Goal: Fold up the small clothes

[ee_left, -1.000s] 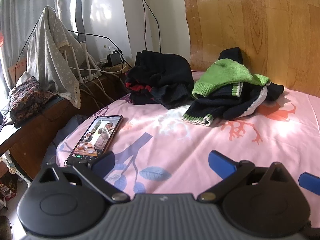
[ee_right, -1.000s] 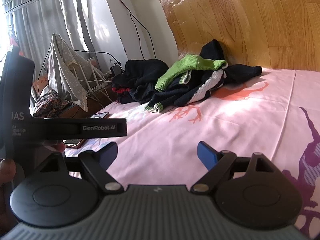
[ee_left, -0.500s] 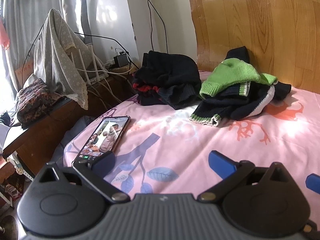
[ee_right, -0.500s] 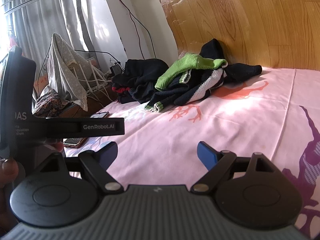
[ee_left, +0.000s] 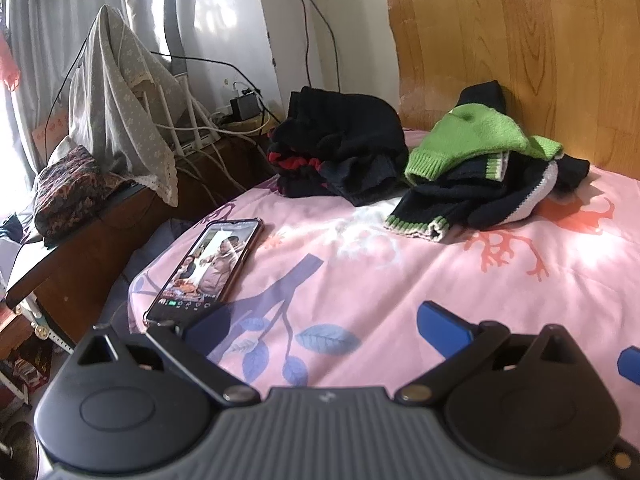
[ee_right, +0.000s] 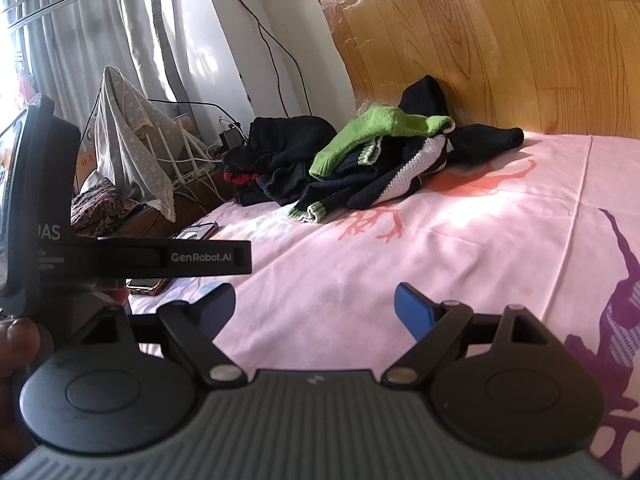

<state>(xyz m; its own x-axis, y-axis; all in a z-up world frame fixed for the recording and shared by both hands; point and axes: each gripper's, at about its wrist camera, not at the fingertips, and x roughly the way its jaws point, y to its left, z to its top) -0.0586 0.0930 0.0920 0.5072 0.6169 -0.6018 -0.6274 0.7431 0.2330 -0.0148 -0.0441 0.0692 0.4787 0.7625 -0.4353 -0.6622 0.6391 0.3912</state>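
A: Report the location and axis of the clothes.
B: 2 heaps lie on the pink bed sheet (ee_left: pixel 360 280), against the wooden headboard (ee_left: pixel 520 60), in the upper centre of both views. The black garment heap (ee_left: pixel 340 152) sits on the left. The green and navy knit heap (ee_left: pixel 480 176) sits on the right, just beside it; contact between the 2 cannot be confirmed. The knit heap's long axis runs from lower left to upper right in the right wrist view, with 1 ribbed striped cuff (ee_right: pixel 308 214) pointing toward the lower left.

A: Other items, counted?
B: 1 phone (ee_left: pixel 208 268), screen lit, lies at the left edge of the bed, long axis running from lower left to upper right.

A: State of each claw?
B: The left claw (ee_left: pixel 324 324) is spread, its blue pads apart, hovering above the sheet near the phone and well apart from the clothes. The right claw (ee_right: pixel 316 312) is likewise spread and empty, low over the sheet. Both point toward the headboard. In the right wrist view, the left device body crosses the left of the frame, with fingers (ee_right: pixel 18 340) of 1 hand at the lower left.
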